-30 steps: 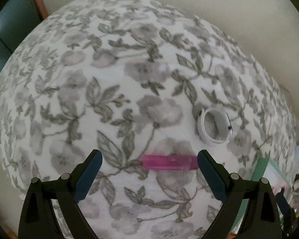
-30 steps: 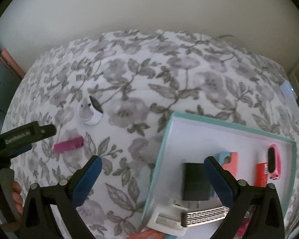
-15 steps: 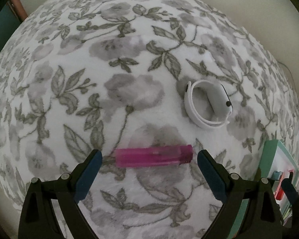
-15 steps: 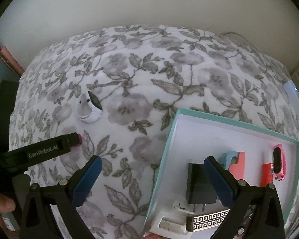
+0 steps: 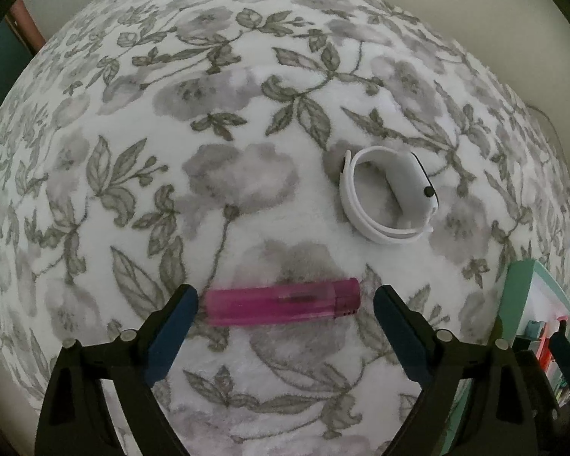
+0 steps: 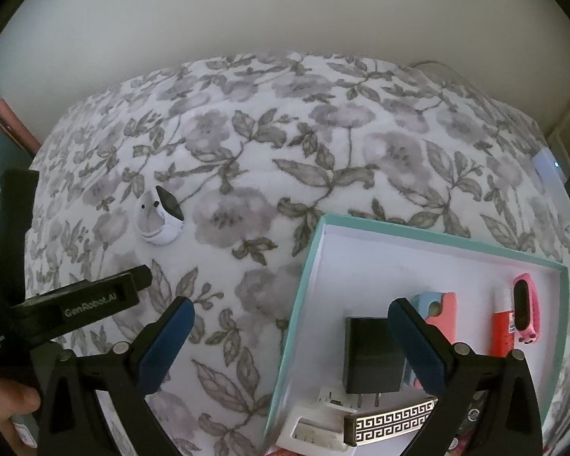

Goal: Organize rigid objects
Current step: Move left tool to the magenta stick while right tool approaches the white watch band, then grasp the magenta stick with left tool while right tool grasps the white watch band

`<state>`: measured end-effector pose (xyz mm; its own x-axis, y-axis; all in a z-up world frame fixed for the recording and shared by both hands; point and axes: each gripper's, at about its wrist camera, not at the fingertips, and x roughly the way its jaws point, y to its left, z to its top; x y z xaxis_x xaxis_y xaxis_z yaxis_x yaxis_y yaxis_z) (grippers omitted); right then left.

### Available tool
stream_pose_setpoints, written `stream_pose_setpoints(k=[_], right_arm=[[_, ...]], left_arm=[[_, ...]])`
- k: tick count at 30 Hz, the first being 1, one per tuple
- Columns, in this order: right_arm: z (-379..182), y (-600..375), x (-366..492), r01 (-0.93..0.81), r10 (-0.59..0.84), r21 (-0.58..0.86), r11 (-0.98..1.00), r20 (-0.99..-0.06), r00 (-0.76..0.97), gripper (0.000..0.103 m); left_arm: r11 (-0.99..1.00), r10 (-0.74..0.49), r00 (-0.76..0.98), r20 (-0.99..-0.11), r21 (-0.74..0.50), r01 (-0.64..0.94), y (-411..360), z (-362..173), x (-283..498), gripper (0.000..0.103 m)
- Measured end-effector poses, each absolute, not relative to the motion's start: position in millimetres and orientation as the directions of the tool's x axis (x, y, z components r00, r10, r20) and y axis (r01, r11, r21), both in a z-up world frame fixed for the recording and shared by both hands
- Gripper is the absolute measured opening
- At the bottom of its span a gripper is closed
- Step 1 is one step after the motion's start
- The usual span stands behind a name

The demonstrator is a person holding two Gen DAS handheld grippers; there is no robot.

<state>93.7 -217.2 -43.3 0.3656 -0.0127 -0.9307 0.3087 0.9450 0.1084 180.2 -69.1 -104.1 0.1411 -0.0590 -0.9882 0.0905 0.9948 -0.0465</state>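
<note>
A translucent pink lighter (image 5: 281, 304) lies crosswise on the floral blanket (image 5: 247, 152). My left gripper (image 5: 285, 296) points straight down over it, and its jaws are closing with the lighter lengthwise between them. A small gap remains at each end. A white smartwatch (image 5: 389, 195) lies up and to the right, also visible as the watch (image 6: 159, 220) in the right wrist view. My right gripper (image 6: 291, 306) hangs open over the left edge of the teal box (image 6: 307, 266) with nothing between its fingers. One left finger (image 6: 133, 281) hides the lighter there.
The teal box holds a black charger (image 6: 372, 353), a pink and blue item (image 6: 440, 311), a red tube (image 6: 503, 326), a pink band (image 6: 526, 307) and a patterned bar (image 6: 391, 418). A hand (image 6: 3, 406) holds the left gripper. A wall stands behind.
My left gripper has come down onto the lighter, which now sits between its jaws, and they have narrowed slightly. In the right wrist view it now covers the lighter. The right gripper has stayed put.
</note>
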Motion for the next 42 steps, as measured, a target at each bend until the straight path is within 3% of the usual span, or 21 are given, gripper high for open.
stream_pose_setpoints(k=[2,7,25,42], right_arm=[[-42.6,-215.8,93.5,0.306,-0.017,0.102,0.947,-0.931,0.365,0.103],[-41.2,-214.7,92.5,0.303,-0.026,0.092,0.948,-0.931,0.364,0.103],[-38.4,-172.5,139.3,0.254,-0.02,0.071,0.965,-0.94,0.342,0.103],[-87.6,-114.6,213.8,0.185,0.038,0.096,0.978,-0.955,0.294,0.097]], left_arm=[[0.995,-0.059,0.141,-0.988,-0.047,0.088,-71.4,-104.3,179.2,0.085],[0.994,-0.077,0.138,-0.987,-0.066,0.086,-71.0,-101.5,177.8,0.082],[0.999,-0.045,0.212,-0.976,-0.05,-0.018,-0.5,-82.9,207.4,0.082],[0.988,-0.042,0.246,-0.968,-0.077,-0.133,61.1,-74.6,229.3,0.082]])
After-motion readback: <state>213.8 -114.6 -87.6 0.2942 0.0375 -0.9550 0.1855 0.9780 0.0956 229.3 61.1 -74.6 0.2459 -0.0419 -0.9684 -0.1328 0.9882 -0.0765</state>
